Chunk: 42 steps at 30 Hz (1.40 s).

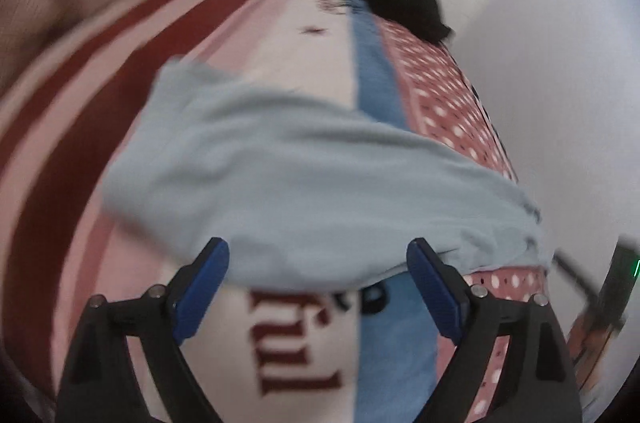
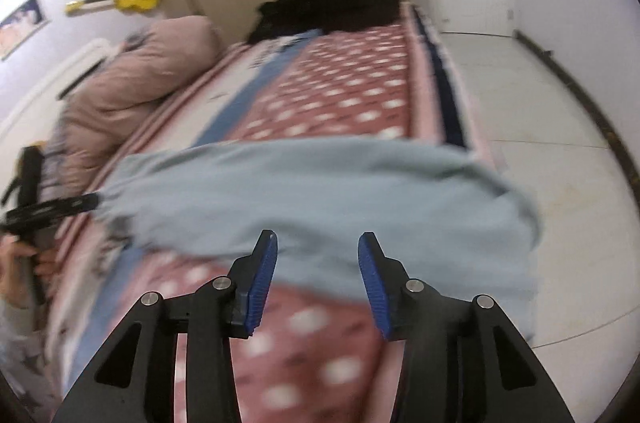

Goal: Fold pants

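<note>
Clearly the fold has hardly begun: the pale blue pants [image 1: 304, 179] lie spread across the bed [image 2: 340, 95], over its red dotted cover, with one end spilling past the bed's floor-side edge. Both views are blurred, so fine creases and the exact line of the hems cannot be read.

Seen from its own camera, the left gripper [image 1: 318, 263] stands released, jaws wide apart, with the near edge of the cloth lying between the blue pads but not pinched. In the right wrist view its dark fingers sit at the far end of the garment, close to or touching the cloth; whether they hold anything there cannot be told from that side. The right gripper [image 2: 318, 255] is likewise released, jaws parted over the near edge of the pants, gripping nothing.

A black heap of clothes [image 2: 328, 3] sits at the far end of the bed and a pink duvet [image 2: 140, 75] along its wall side, both well apart from the pants.

By my reading, the step in hand is taking hold of the edge. The next move calls for both grippers to close on one layer edge each, evenly, then lift together so the cloth carries over without bunching or sliding off the bed's edge.
</note>
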Motion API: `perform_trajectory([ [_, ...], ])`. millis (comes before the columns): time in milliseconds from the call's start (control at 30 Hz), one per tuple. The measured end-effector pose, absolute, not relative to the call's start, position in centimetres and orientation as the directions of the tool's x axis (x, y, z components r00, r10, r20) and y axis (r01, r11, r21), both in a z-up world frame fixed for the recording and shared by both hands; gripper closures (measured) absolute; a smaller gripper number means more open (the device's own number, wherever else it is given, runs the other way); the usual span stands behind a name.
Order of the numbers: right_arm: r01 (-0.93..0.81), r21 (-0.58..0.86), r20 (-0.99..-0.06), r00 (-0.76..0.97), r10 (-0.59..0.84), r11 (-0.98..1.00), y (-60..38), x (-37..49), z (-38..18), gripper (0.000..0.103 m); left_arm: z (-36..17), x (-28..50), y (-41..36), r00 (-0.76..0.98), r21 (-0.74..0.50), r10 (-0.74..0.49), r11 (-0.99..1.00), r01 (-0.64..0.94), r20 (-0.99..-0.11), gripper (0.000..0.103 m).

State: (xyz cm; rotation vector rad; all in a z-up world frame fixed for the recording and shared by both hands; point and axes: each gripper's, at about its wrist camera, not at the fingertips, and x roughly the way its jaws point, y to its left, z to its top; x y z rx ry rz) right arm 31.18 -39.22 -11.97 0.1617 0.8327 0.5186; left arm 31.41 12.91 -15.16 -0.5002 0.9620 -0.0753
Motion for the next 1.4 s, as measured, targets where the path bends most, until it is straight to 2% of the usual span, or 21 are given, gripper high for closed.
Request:
perform_trajectory([
  [167,-0.452,0.371,-0.628,0.521,0.578,0.811,-35.2,27.3,-12.5,0.061,-18.5,30.2,14.9,0.546,-0.564,-0.376,0.794,-0.227,-0.749,0.015],
  [267,-0.483,0.339,-0.631,0.519,0.576,0.807,-32.9,25.8,-13.3,0.061,-19.1,31.0,14.9,0.573,-0.541,-0.327,0.804,-0.249,-0.751,0.015],
  [400,-0.481,0.371,-0.633,0.496,0.595,0.795,-31.6,25.3,-14.9,0.061,-19.4,34.3,16.0,0.633,-0.523,-0.237,0.793,-0.311,-0.737,0.017],
  [433,-0.474,0.379,-0.632,0.495,0.596,0.795,-31.7,25.4,-15.1,0.061,-19.5,34.9,16.5,0.639,-0.528,-0.224,0.782,-0.333,-0.735,0.022],
  [467,-0.465,0.39,-0.63,0.495,0.598,0.795,-31.8,25.6,-15.4,0.061,-19.4,35.6,16.6,0.644,-0.512,-0.193,0.783,-0.354,-0.74,0.047],
  [500,-0.455,0.404,-0.626,0.495,0.602,0.794,-31.9,25.6,-15.7,0.061,-19.3,36.2,16.7,0.641,-0.481,-0.153,0.792,-0.376,-0.752,0.084],
  [533,-0.445,0.418,-0.622,0.495,0.606,0.792,-32.0,25.7,-16.0,0.061,-19.3,36.4,16.9,0.638,-0.475,-0.143,0.791,-0.386,-0.757,0.093],
  [600,-0.429,0.433,-0.619,0.498,0.607,0.793,-32.3,26.0,-16.4,0.06,-18.8,36.6,17.5,0.655,-0.491,-0.139,0.778,-0.392,-0.743,0.095],
  [733,-0.399,0.461,-0.607,0.51,0.61,0.792,-33.3,26.0,-16.8,0.059,-16.0,35.8,18.2,0.675,-0.366,0.003,0.838,-0.404,-0.738,0.096],
  [900,-0.385,0.483,-0.591,0.519,0.618,0.786,-34.1,25.6,-16.7,0.059,-13.6,34.4,21.7,0.671,-0.342,0.082,0.81,-0.476,-0.737,0.096],
  [1033,-0.392,0.49,-0.587,0.512,0.627,0.779,-34.2,25.0,-16.6,0.059,-10.9,33.5,23.5,0.652,-0.244,0.216,0.806,-0.539,-0.727,0.096],
  [1400,-0.4,0.51,-0.575,0.501,0.647,0.762,-34.5,24.5,-16.2,0.059,-4.3,29.3,31.2,0.542,-0.091,0.508,0.668,-0.738,-0.669,0.097],
])
